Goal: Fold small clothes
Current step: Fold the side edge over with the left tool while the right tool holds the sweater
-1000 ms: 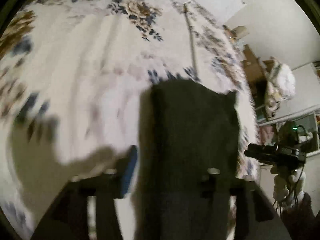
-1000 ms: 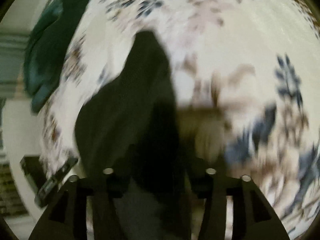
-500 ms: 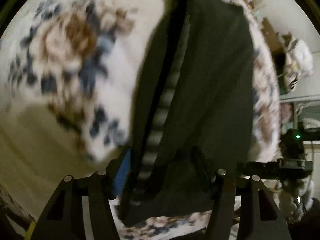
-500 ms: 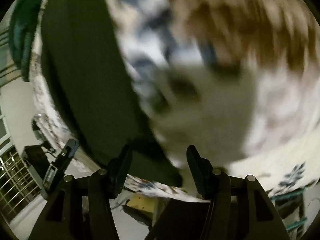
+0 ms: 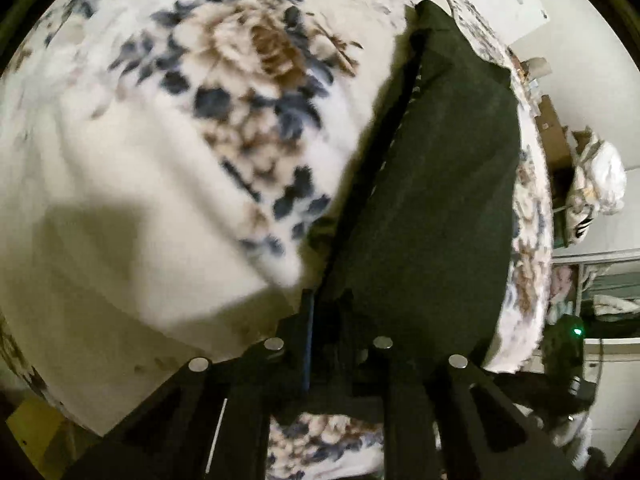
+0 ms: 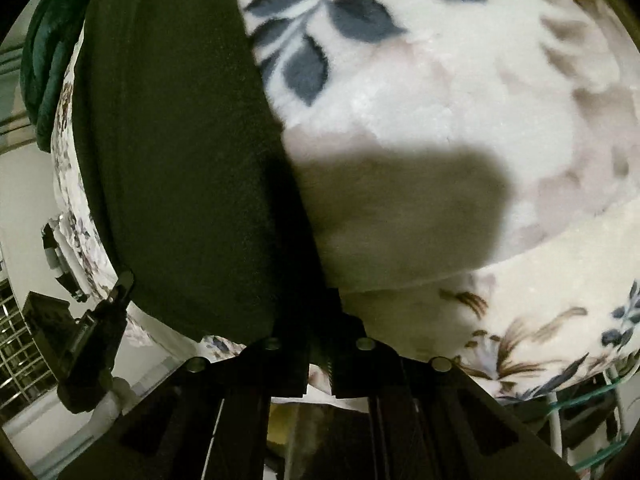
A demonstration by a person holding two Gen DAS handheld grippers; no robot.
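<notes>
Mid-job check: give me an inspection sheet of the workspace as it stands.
Surface: floral fleece blanket, shadows across it.
Job's things: dark garment lying flat near the blanket's edge.
Clutter: green cloth bunched at the far edge.
Grippers: left gripper and right gripper, jaws of both closed on the dark garment's near corners.
Cables: nothing seen.
Surroundings: white walls, cardboard boxes, white bundle, window grille.

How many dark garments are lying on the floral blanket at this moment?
1. The dark garment lies along the near edge of the floral blanket, both grippers at its near end. A green cloth sits farther back; others may be hidden.
</notes>
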